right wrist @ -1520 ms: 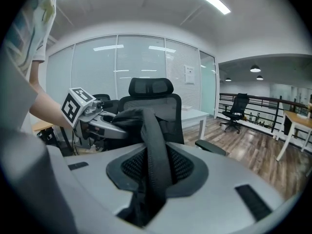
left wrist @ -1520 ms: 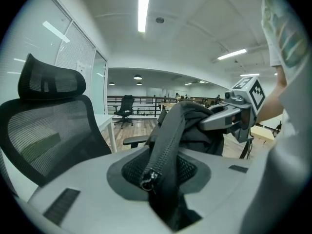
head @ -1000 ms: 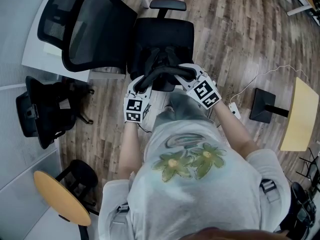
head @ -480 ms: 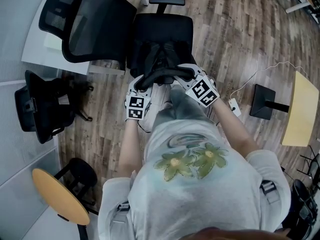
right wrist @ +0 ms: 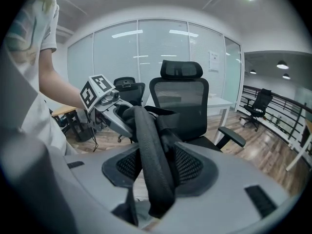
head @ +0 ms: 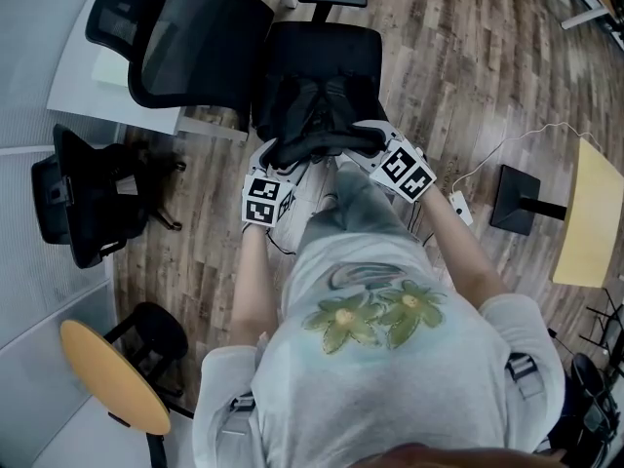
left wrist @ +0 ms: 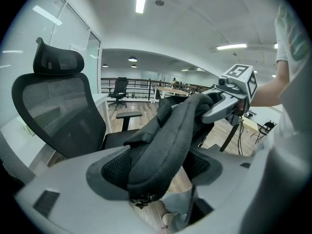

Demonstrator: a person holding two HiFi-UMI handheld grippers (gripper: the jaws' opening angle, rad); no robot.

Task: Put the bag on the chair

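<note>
Bag (head: 314, 100) is over the seat of the chair (head: 322, 47), just ahead of and below both grippers. It is black on black from the head view, so it probably rests on the cushion, but I can't confirm that.

Strap (head: 322, 144) arches up off the bag and runs crosswise, left to right, one end through each gripper.

Left gripper (head: 277, 156): jaws opening, now spread wide. The strap (left wrist: 161, 147) lies loose in the gap, and bare pad (left wrist: 108, 165) shows beside it.

Right gripper (head: 367, 142): jaws also opening, though less wide. The strap (right wrist: 155, 165) hangs between them, no longer pinched.

Both grippers are equally near the strap and face each other across it. The strap's long axis joins the two. To clear it, each gripper likely needs to draw back toward the person, away from the seat, so the strap can drop onto the bag.

Risk: the strap may snag on a jaw edge.
</note>
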